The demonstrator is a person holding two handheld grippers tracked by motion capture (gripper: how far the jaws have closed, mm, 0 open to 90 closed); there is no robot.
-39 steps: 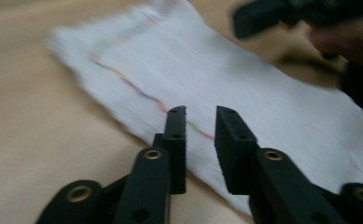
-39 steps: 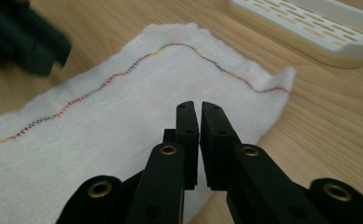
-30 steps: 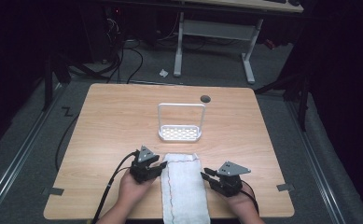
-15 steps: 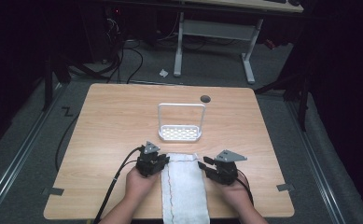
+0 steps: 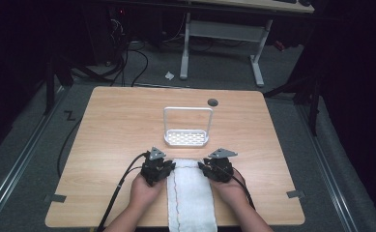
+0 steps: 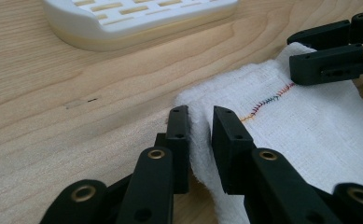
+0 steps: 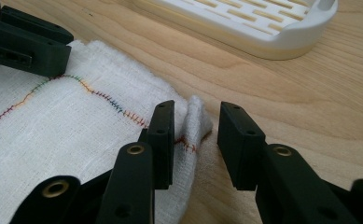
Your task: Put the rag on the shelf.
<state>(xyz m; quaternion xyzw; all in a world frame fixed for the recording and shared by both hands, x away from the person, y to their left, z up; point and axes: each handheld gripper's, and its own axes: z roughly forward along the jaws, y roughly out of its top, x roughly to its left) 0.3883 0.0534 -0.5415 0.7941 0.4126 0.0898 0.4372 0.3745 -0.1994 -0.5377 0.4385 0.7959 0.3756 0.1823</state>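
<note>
The left gripper (image 6: 200,128) pinched the towel's (image 5: 191,193) far left corner to anchor it, while the right gripper (image 7: 195,126), jaws just closing, straddled the far right corner unclamped.

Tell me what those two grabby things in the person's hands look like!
Each gripper, the left gripper and the right gripper, is black, with two flat blocky jaws, small screw holes and brass-ringed pivots. A grey three-cornered plate sits on top of each, and a black cable trails back. The forearms are bare, without sleeves.
</note>
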